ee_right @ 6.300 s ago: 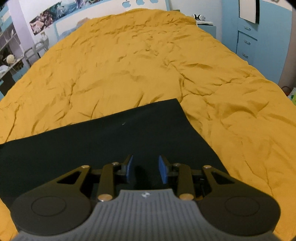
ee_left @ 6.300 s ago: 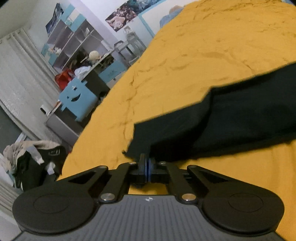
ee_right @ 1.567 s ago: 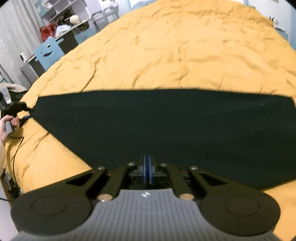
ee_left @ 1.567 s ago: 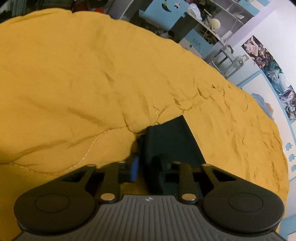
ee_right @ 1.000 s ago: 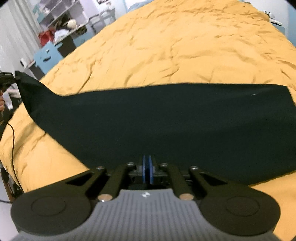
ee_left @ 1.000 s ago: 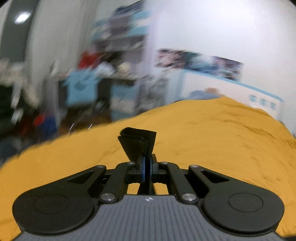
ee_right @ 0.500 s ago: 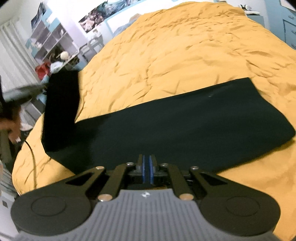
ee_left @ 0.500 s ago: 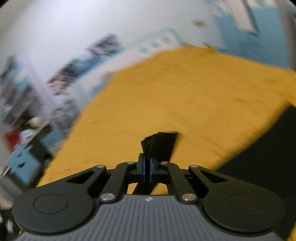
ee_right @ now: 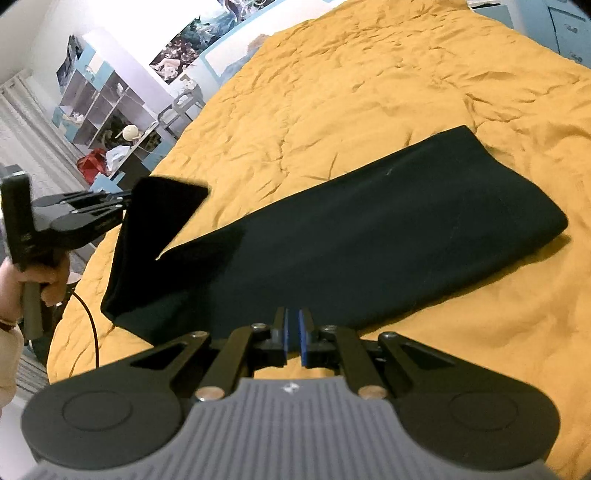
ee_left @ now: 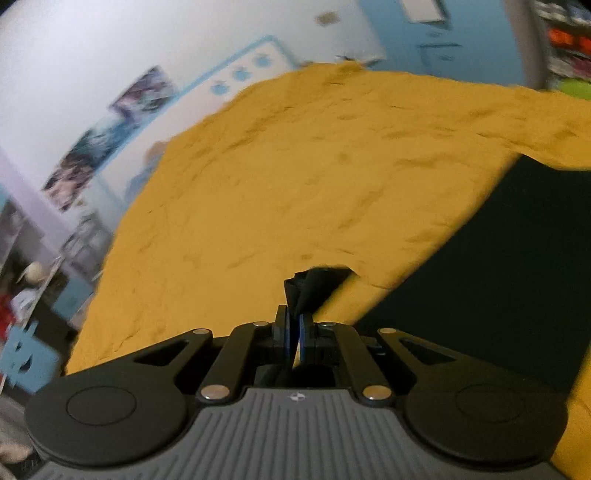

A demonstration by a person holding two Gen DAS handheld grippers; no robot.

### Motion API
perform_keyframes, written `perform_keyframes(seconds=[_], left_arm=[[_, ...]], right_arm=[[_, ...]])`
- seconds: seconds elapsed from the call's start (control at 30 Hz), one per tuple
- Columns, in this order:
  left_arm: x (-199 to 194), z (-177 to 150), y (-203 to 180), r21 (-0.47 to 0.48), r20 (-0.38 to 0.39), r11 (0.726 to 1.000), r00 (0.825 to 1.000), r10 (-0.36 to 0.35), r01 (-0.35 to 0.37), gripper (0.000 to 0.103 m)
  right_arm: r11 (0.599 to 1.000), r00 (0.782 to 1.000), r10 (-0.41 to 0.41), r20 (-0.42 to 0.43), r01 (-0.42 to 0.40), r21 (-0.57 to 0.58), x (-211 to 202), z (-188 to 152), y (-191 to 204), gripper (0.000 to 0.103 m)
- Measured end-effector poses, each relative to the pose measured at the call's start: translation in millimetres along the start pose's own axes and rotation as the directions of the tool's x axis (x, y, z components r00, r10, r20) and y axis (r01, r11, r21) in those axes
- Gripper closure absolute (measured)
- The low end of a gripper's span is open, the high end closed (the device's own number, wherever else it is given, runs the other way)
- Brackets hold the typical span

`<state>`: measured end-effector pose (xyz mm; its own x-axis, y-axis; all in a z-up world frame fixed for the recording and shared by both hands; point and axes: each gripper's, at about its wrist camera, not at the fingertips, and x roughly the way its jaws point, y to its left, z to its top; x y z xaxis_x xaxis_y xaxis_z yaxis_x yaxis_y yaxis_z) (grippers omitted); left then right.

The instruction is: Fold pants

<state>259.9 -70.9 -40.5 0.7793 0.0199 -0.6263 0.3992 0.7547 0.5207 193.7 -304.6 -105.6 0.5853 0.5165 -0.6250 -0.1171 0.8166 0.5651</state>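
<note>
The black pants point(ee_right: 369, 236) lie as a long folded strip across the yellow bedspread point(ee_right: 351, 92). My left gripper point(ee_left: 294, 332) is shut on one end of the pants point(ee_left: 314, 284) and holds it lifted above the bed. In the right wrist view the left gripper point(ee_right: 123, 205) is at the left with the raised flap point(ee_right: 159, 206) hanging from it. My right gripper point(ee_right: 293, 332) is shut on the near edge of the pants, low on the bed. The rest of the pants also shows in the left wrist view point(ee_left: 498, 277).
Open shelves point(ee_right: 99, 107) with clutter and a blue chair point(ee_left: 22, 362) stand beyond the bed's left side. Posters point(ee_right: 177, 55) hang on the far wall. Blue cabinets point(ee_right: 569, 33) stand at the right. A cable point(ee_right: 88, 325) hangs from the left gripper over the bed edge.
My left gripper has lifted its end of the pants and carried it rightward over the strip. The right gripper has stayed shut on the near edge.
</note>
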Motion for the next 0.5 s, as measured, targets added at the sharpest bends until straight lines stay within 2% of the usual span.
perform_keyframes(seconds=[0.1, 0.17, 0.23, 0.37, 0.5], left_arm=[[14.5, -20.8, -29.5, 0.053, -0.069, 0.995, 0.995, -0.077, 0.081, 0.099], [27.9, -38.7, -44.9, 0.035, -0.136, 0.988, 0.98, -0.143, 0.149, 0.098], [30.2, -47.5, -53.1, 0.007, -0.163, 0.982, 0.969, -0.188, 0.191, 0.095], [34.0, -55.6, -48.7, -0.094, -0.191, 0.948, 0.929, -0.316, 0.303, 0.088], [36.6, -59.8, -34.2, -0.194, -0.19, 0.889, 0.873, -0.449, 0.415, 0.088]], right_arm=[[1.0, 1.0, 0.009, -0.012, -0.009, -0.006, 6.8, -0.3, 3.0, 0.1], [1.0, 1.0, 0.012, -0.02, -0.013, -0.012, 9.9, -1.4, 6.0, 0.1], [1.0, 0.999, 0.012, -0.029, -0.013, -0.023, 10.6, -3.2, 10.6, 0.099], [0.999, 0.999, 0.014, -0.044, -0.016, -0.049, 13.9, -4.7, 19.8, 0.096], [0.998, 0.998, 0.024, -0.063, -0.027, -0.059, 22.7, -2.4, 29.1, 0.095]])
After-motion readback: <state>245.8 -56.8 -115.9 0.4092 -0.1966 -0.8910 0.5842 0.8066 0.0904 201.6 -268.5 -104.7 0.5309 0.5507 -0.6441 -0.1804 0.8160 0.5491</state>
